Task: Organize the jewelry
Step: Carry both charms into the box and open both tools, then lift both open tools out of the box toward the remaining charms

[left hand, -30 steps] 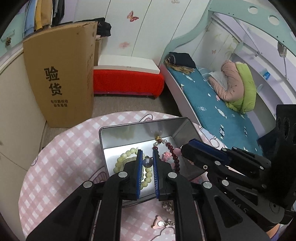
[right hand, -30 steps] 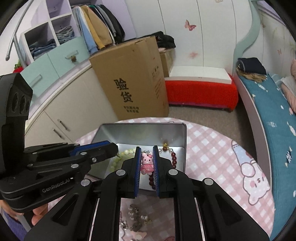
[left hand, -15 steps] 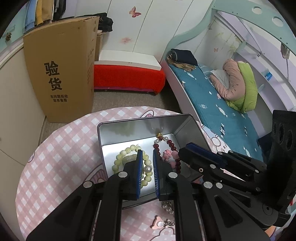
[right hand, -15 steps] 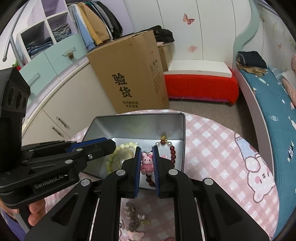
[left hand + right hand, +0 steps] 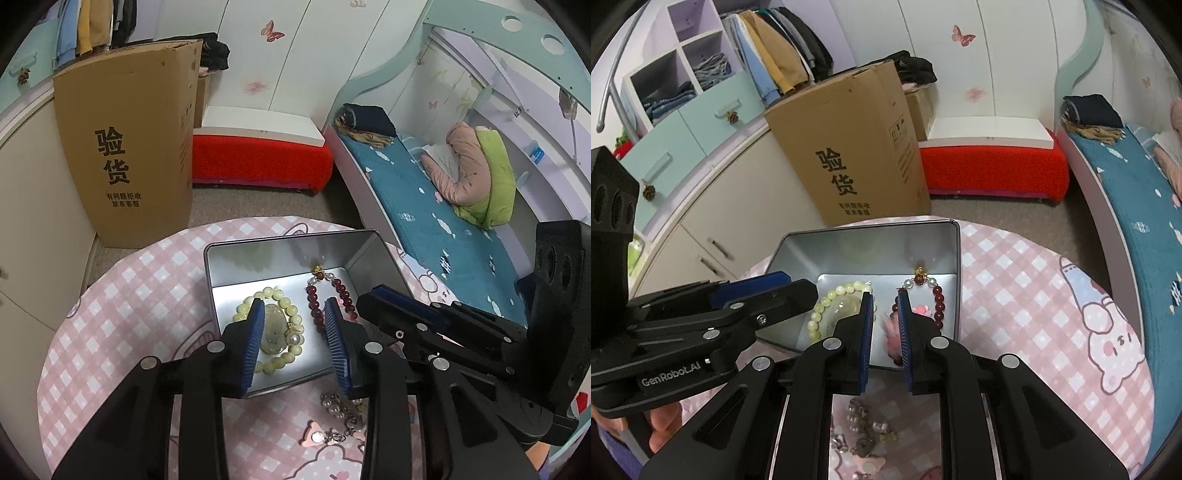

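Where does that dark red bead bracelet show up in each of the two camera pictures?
Left wrist view: dark red bracelet lies in the tin's right half, just above the right blue finger.
Right wrist view: dark red bracelet lies in the tin's right half, right of the fingers.
Shared landmark: the silver tin.

The tin box (image 5: 258, 254) is smooth metal with a dull shine. The bead bracelets (image 5: 275, 328) look glossy (maybe stone or glass). The tabletop (image 5: 122, 306) carries matt checked cloth. The cardboard box (image 5: 857, 155) is plain brown paper board.
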